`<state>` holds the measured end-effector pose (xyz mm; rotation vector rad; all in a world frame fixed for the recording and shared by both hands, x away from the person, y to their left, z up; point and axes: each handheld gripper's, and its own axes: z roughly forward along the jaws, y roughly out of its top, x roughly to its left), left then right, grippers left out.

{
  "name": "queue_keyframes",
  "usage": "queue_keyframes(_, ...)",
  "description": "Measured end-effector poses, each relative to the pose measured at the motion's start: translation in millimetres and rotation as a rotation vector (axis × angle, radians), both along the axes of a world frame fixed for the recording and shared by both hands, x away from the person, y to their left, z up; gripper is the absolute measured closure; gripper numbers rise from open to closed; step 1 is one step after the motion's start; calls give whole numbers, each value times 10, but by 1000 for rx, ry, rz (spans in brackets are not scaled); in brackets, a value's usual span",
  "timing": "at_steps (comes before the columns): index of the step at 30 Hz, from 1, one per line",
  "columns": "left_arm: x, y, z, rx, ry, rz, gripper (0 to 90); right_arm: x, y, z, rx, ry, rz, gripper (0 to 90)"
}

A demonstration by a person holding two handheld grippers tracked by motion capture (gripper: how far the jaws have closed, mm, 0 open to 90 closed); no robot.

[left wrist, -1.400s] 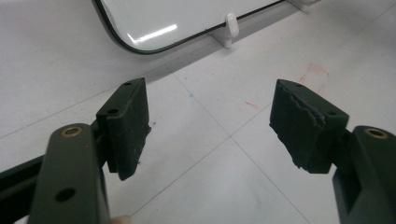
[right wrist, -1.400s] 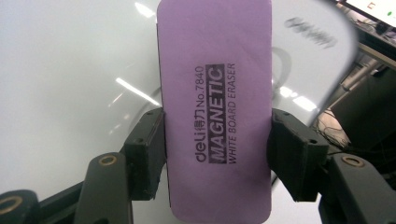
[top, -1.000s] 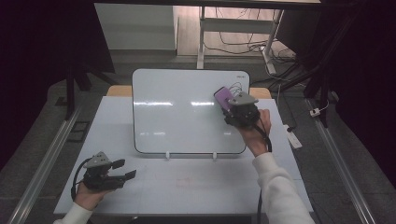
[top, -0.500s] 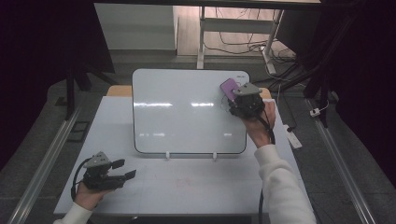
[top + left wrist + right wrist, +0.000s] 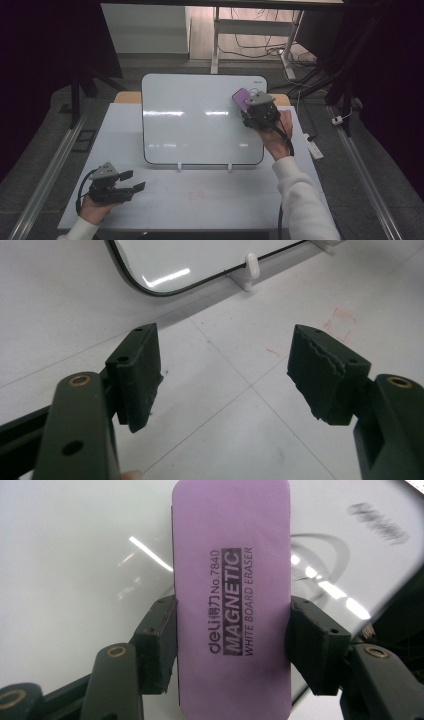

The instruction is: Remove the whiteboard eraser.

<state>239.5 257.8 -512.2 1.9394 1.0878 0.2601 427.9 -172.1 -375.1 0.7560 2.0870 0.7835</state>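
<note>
While the left gripper rests low at the near left of the white surface, its fingers stand spread with nothing between them, above faint red marks. The whiteboard leans on two small white clips; its upper edge is cut off in the left gripper view. At the board's upper right, the right gripper pinches a purple magnetic eraser by its long sides, flat against the board. The logo on the board there is blurred.
</note>
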Motion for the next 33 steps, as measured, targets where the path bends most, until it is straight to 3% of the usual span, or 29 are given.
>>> queue_keyframes(7,-1,-19,2,4,-1,-3,302,-220,166,-249,-88,7,70,406)
queue_keyframes(11,-2,-20,1,4,0,-3,302,-288,199,-325,-112,0,89,406)
queue_keyframes(15,-3,-18,-3,3,2,-3,302,-238,156,-277,-90,1,81,406)
queue_keyframes(19,-1,-11,-2,2,1,-3,302,-118,64,-134,-42,-6,41,406)
queue_keyframes(27,-3,-10,0,1,1,-1,302,186,-168,206,92,-8,-49,405)
queue_keyframes(33,-3,-9,-1,3,0,-4,302,231,-131,271,78,-27,-64,405)
